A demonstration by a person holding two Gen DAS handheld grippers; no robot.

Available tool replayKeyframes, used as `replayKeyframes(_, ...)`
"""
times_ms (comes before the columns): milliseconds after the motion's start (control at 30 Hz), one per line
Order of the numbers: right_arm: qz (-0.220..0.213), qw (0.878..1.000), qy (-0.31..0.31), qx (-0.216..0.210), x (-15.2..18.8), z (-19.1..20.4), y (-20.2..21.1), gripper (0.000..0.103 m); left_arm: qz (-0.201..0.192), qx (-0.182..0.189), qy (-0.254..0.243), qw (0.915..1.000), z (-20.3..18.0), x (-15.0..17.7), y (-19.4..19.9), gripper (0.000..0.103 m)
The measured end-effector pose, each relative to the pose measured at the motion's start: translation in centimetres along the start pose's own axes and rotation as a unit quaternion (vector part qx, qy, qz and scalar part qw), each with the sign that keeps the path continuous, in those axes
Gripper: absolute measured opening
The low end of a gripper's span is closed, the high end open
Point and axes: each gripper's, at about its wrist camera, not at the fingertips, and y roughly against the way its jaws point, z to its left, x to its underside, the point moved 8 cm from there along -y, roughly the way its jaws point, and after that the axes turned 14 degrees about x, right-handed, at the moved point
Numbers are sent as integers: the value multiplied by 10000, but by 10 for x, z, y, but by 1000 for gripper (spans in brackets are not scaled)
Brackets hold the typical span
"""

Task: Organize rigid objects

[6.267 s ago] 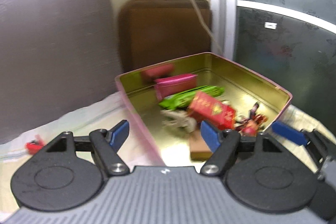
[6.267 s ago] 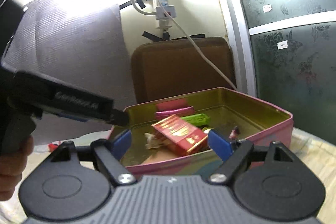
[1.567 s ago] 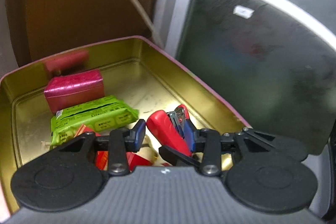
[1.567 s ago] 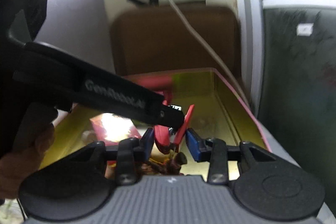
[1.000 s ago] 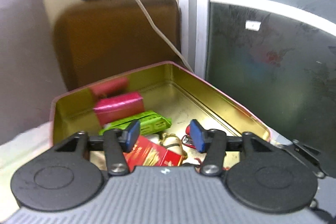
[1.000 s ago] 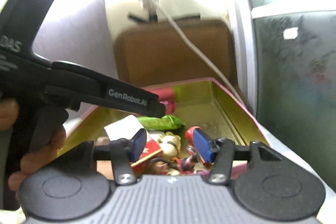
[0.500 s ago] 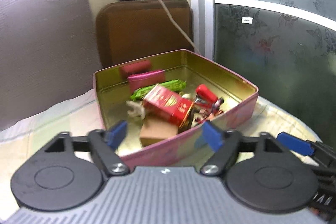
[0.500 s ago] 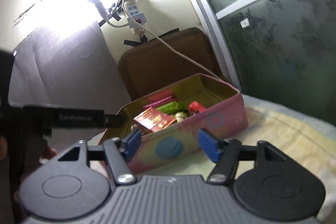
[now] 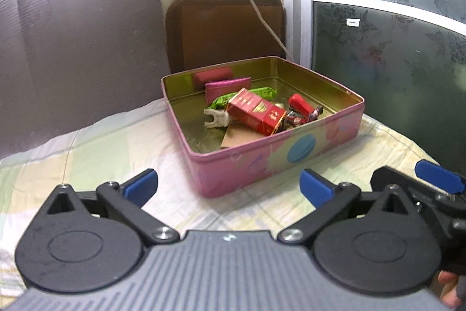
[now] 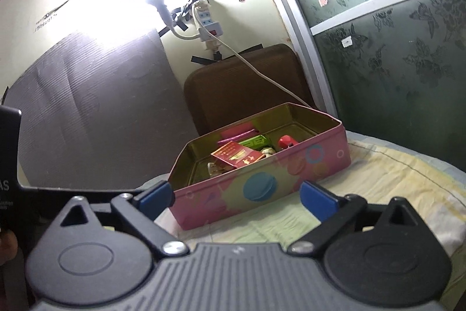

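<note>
A pink tin box [image 9: 291, 152] with a gold inside stands open on the bed. It holds a red carton [image 9: 254, 114], a green packet [image 9: 250, 93], a magenta box [image 9: 227, 85], a red stapler [image 9: 301, 104] and small toys. My left gripper [image 9: 228, 188] is open and empty, well back from the tin's near corner. My right gripper [image 10: 236, 198] is open and empty, in front of the tin [image 10: 262, 182]. The right gripper's blue fingertip [image 9: 437, 179] shows at the right edge of the left wrist view.
A pale patchwork bedsheet [image 9: 102, 153] covers the surface. A brown cushion [image 9: 224, 28] leans on the wall behind the tin. A grey mat [image 9: 72, 48] stands at the left, a dark patterned glass door [image 9: 393, 48] at the right. A power strip with cable [image 10: 208, 25] hangs above.
Both grippers have pulled back from inside the tin, where they were around the red stapler, and opened wide. The stapler now lies in the tin.
</note>
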Motion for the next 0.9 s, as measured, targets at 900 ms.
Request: replayKeyframes(900,-130,9981,-480,353,10,-14,-4,100,194,-768,-476,9957,-4,16,2,103)
